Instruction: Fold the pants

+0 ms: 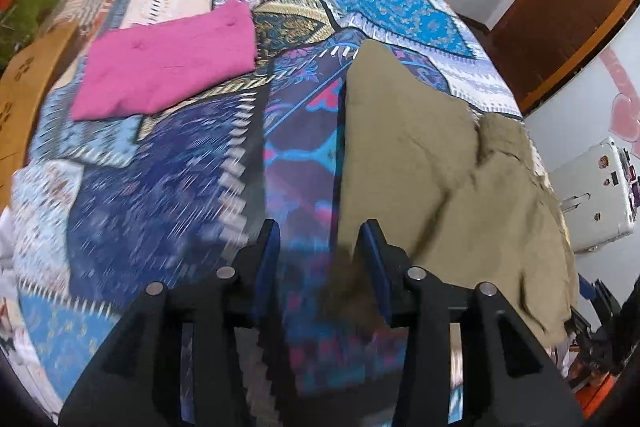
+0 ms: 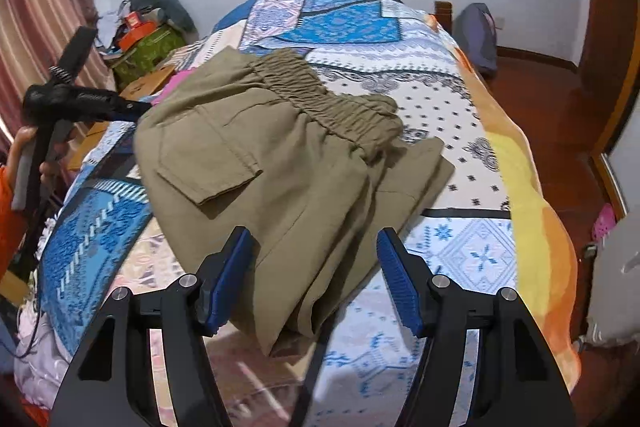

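Olive-green pants (image 2: pixel 280 163) lie folded on a patchwork bedspread (image 2: pixel 460 243), elastic waistband toward the far end and a back pocket facing up. They also show in the left wrist view (image 1: pixel 420 155), at the right. My right gripper (image 2: pixel 314 255) is open, its blue pads on either side of the pants' near end, just above the cloth. My left gripper (image 1: pixel 320 247) is open over the bedspread at the pants' left edge; a blurred bit of olive cloth lies by its right finger. The left gripper also shows in the right wrist view (image 2: pixel 120 105), at the pants' left side.
A folded pink garment (image 1: pixel 168 71) lies on the bed to the left of the pants. A cardboard box (image 1: pixel 20 95) and clutter stand beside the bed's left edge. A white appliance (image 1: pixel 592 191) stands at the right. The red floor (image 2: pixel 560 115) runs along the bed's right side.
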`<state>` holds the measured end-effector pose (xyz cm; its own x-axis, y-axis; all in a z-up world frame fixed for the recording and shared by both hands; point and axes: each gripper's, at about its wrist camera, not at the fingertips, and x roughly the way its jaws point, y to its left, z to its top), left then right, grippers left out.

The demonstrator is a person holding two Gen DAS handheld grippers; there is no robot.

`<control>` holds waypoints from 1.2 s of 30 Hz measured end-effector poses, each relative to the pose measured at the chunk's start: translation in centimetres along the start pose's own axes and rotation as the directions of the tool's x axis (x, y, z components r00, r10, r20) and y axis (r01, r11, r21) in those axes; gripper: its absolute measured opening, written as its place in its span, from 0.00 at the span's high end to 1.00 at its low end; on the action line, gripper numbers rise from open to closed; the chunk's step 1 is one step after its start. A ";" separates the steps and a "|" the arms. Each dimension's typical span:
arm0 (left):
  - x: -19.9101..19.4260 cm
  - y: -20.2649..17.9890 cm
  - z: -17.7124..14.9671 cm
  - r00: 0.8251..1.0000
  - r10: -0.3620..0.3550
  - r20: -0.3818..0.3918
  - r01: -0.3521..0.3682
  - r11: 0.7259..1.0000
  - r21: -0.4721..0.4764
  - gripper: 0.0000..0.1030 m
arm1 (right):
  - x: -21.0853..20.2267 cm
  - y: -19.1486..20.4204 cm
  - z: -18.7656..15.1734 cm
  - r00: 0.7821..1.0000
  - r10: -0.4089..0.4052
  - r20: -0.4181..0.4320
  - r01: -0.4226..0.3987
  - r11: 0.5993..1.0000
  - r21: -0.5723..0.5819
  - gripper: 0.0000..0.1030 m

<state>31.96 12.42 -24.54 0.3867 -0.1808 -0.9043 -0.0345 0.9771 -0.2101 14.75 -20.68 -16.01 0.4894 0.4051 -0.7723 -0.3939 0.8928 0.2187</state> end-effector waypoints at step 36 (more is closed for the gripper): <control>0.5 -1.3 1.1 0.998 -0.053 0.044 0.050 0.997 0.059 0.42 | 0.1 -2.3 1.9 0.998 -0.064 0.019 0.062 0.993 0.098 0.40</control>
<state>33.24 11.20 -24.31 0.4284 -0.2273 -0.8745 0.0396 0.9717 -0.2331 17.14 -22.37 -15.46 0.5282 0.3506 -0.7734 -0.2849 0.9312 0.2275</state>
